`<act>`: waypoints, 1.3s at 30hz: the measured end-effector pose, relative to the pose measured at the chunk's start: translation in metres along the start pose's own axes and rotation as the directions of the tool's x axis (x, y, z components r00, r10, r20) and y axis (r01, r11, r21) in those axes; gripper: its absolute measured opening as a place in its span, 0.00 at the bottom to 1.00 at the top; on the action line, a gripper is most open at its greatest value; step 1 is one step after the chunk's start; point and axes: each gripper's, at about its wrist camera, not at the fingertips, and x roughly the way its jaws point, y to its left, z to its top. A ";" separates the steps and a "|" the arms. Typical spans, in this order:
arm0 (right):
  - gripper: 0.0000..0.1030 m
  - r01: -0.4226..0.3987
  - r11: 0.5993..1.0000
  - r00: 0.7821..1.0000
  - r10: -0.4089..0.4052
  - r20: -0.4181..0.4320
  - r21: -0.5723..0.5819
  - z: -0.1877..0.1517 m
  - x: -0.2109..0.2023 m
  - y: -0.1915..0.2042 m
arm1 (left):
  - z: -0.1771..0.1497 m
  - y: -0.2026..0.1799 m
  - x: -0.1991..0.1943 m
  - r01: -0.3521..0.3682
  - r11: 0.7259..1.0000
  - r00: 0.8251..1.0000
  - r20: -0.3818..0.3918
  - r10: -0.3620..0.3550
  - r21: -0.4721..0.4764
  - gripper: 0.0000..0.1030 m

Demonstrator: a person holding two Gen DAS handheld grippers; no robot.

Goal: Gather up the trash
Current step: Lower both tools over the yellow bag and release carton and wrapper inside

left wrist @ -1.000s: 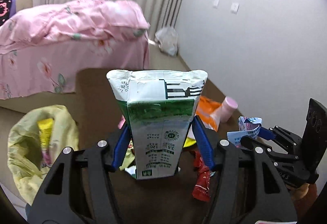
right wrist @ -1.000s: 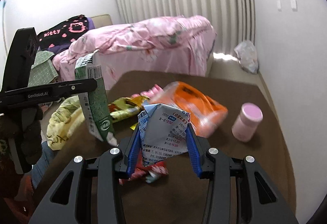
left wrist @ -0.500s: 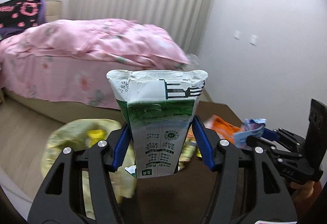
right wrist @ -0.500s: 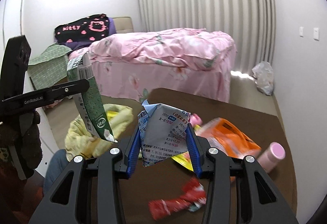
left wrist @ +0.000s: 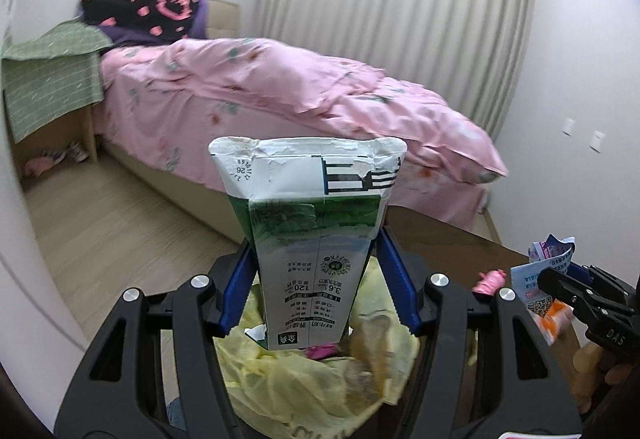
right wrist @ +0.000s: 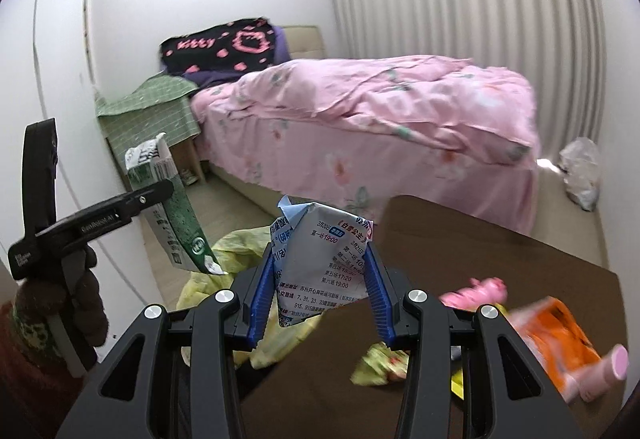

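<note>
My left gripper [left wrist: 316, 291] is shut on a green and white milk carton [left wrist: 312, 239] and holds it right above an open yellow trash bag [left wrist: 304, 379]. The carton [right wrist: 168, 211] and left gripper also show at the left of the right wrist view. My right gripper [right wrist: 320, 295] is shut on a crumpled white and blue paper [right wrist: 324, 259], held at the left edge of the brown table [right wrist: 460, 239], beside the yellow bag [right wrist: 240, 251]. That paper [left wrist: 548, 267] shows at the right of the left wrist view.
On the table lie an orange packet [right wrist: 556, 339], a pink bottle [right wrist: 604, 371], a pink wrapper [right wrist: 476, 289] and a yellow-green wrapper [right wrist: 376, 363]. A bed with a pink quilt [right wrist: 380, 107] stands behind. A white bag [right wrist: 580, 171] lies on the floor by the curtain.
Both grippers have swung left with their loads. The carton has moved from above the table to above the yellow bag; the paper has moved to the table's left edge.
</note>
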 end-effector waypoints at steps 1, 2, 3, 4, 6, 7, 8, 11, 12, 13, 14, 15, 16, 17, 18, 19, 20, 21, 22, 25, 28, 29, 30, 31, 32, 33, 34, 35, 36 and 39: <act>0.39 -0.016 1.000 1.000 0.016 -0.010 -0.014 0.001 0.011 0.004 | -0.003 0.005 0.003 -0.005 1.000 1.000 -0.008 0.005 -0.015 0.54; 0.39 -0.027 0.999 0.999 0.026 -0.018 -0.027 0.003 0.022 0.008 | -0.006 0.008 0.007 -0.009 1.000 1.000 -0.017 0.008 -0.022 0.54; 0.39 -0.037 0.999 0.999 0.037 -0.025 -0.037 0.003 0.030 0.011 | -0.008 0.008 0.012 -0.013 1.000 1.000 -0.027 0.012 -0.022 0.54; 0.39 -0.056 0.997 0.998 0.055 -0.033 -0.049 0.003 0.040 0.015 | -0.012 0.009 0.016 -0.022 1.000 0.999 -0.037 0.021 -0.019 0.54; 0.39 -0.088 0.994 0.995 0.085 -0.049 -0.062 0.003 0.057 0.020 | -0.017 0.009 0.027 -0.025 1.000 0.998 -0.059 0.024 -0.018 0.54; 0.39 -0.111 0.992 0.992 0.107 -0.060 -0.065 0.002 0.066 0.022 | -0.019 0.010 0.031 -0.023 1.000 0.997 -0.074 0.021 -0.021 0.54; 0.39 -0.136 0.988 0.989 0.131 -0.072 -0.068 0.002 0.075 0.023 | -0.022 0.011 0.035 -0.022 0.999 0.996 -0.088 0.020 -0.023 0.54; 0.39 -0.178 0.981 0.979 0.169 -0.112 -0.081 -0.001 0.097 0.026 | -0.022 0.016 0.044 -0.031 0.999 0.993 -0.113 0.026 -0.040 0.54; 0.39 -0.187 0.979 0.977 0.176 -0.120 -0.084 -0.002 0.103 0.026 | -0.022 0.018 0.045 -0.031 0.998 0.993 -0.117 0.025 -0.048 0.54; 0.39 -0.198 0.977 0.974 0.186 -0.130 -0.084 -0.002 0.109 0.026 | -0.022 0.020 0.046 -0.031 0.998 0.992 -0.120 0.025 -0.053 0.54; 0.39 -0.207 0.975 0.971 0.194 -0.139 -0.082 -0.003 0.114 0.026 | -0.022 0.021 0.048 -0.033 0.998 0.992 -0.126 0.025 -0.058 0.54; 0.39 -0.213 0.974 0.969 0.201 -0.144 -0.078 -0.003 0.118 0.025 | -0.022 0.021 0.050 -0.036 0.998 0.991 -0.131 0.027 -0.060 0.54; 0.39 -0.221 0.973 0.967 0.208 -0.147 -0.071 -0.002 0.122 0.023 | -0.023 0.022 0.054 -0.041 0.997 0.990 -0.139 0.032 -0.062 0.54; 0.39 -0.228 0.972 0.965 0.217 -0.148 -0.063 -0.001 0.126 0.021 | -0.024 0.022 0.055 -0.040 0.997 0.989 -0.143 0.031 -0.064 0.54; 0.39 -0.235 0.970 0.963 0.225 -0.148 -0.054 0.000 0.128 0.019 | -0.025 0.022 0.058 -0.038 0.997 0.988 -0.151 0.028 -0.068 0.54; 0.39 -0.243 0.969 0.961 0.235 -0.148 -0.042 0.000 0.130 0.017 | -0.027 0.024 0.063 -0.026 0.996 0.986 -0.167 0.011 -0.086 0.54; 0.39 -0.250 0.968 0.958 0.242 -0.150 -0.033 0.000 0.133 0.016 | -0.027 0.026 0.065 -0.017 0.995 0.985 -0.175 -0.001 -0.100 0.54; 0.39 -0.254 0.967 0.957 0.247 -0.153 -0.028 0.000 0.135 0.016 | -0.028 0.028 0.068 -0.006 0.993 0.983 -0.183 -0.015 -0.117 0.54; 0.39 -0.255 0.967 0.956 0.247 -0.158 -0.027 -0.001 0.138 0.016 | -0.028 0.031 0.072 0.006 0.990 0.981 -0.189 -0.033 -0.140 0.54; 0.39 -0.262 0.965 0.951 0.253 -0.175 -0.028 -0.005 0.145 0.017 | -0.026 0.036 0.080 0.001 0.987 0.980 -0.194 -0.033 -0.161 0.54; 0.39 -0.262 0.965 0.949 0.253 -0.186 -0.029 -0.008 0.150 0.017 | -0.029 0.041 0.092 -0.004 0.984 0.976 -0.216 -0.035 -0.181 0.53; 0.39 -0.262 0.965 0.949 0.253 -0.189 -0.025 -0.009 0.151 0.017 | -0.031 0.043 0.097 -0.008 0.983 0.974 -0.224 -0.033 -0.183 0.53; 0.39 -0.263 0.965 0.948 0.254 -0.192 -0.021 -0.010 0.152 0.016 | -0.033 0.044 0.101 -0.015 0.983 0.972 -0.232 -0.029 -0.184 0.53; 0.39 -0.263 0.965 0.947 0.255 -0.197 -0.018 -0.012 0.154 0.016 | -0.037 0.046 0.107 -0.025 0.982 0.969 -0.247 -0.022 -0.185 0.53; 0.39 -0.262 0.965 0.947 0.253 -0.200 -0.021 -0.013 0.154 0.016 | -0.041 0.047 0.110 -0.030 0.982 0.966 -0.258 -0.019 -0.186 0.53; 0.39 -0.261 0.965 0.947 0.251 -0.202 -0.025 -0.014 0.155 0.017 | -0.045 0.049 0.113 -0.034 0.981 0.962 -0.273 -0.019 -0.189 0.53; 0.39 -0.259 0.965 0.947 0.248 -0.205 -0.031 -0.016 0.155 0.018 | -0.047 0.050 0.115 -0.034 0.980 0.959 -0.282 -0.022 -0.194 0.53; 0.39 -0.258 0.965 0.947 0.246 -0.207 -0.036 -0.017 0.155 0.018 | -0.050 0.051 0.116 -0.034 0.980 0.957 -0.289 -0.025 -0.197 0.53; 0.39 -0.257 0.966 0.947 0.243 -0.208 -0.040 -0.018 0.155 0.019 | -0.051 0.052 0.117 -0.034 0.980 0.956 -0.293 -0.026 -0.198 0.53; 0.39 -0.254 0.966 0.950 0.241 -0.201 -0.042 -0.019 0.154 0.019 | -0.050 0.052 0.114 -0.025 0.979 0.956 -0.291 -0.036 -0.202 0.53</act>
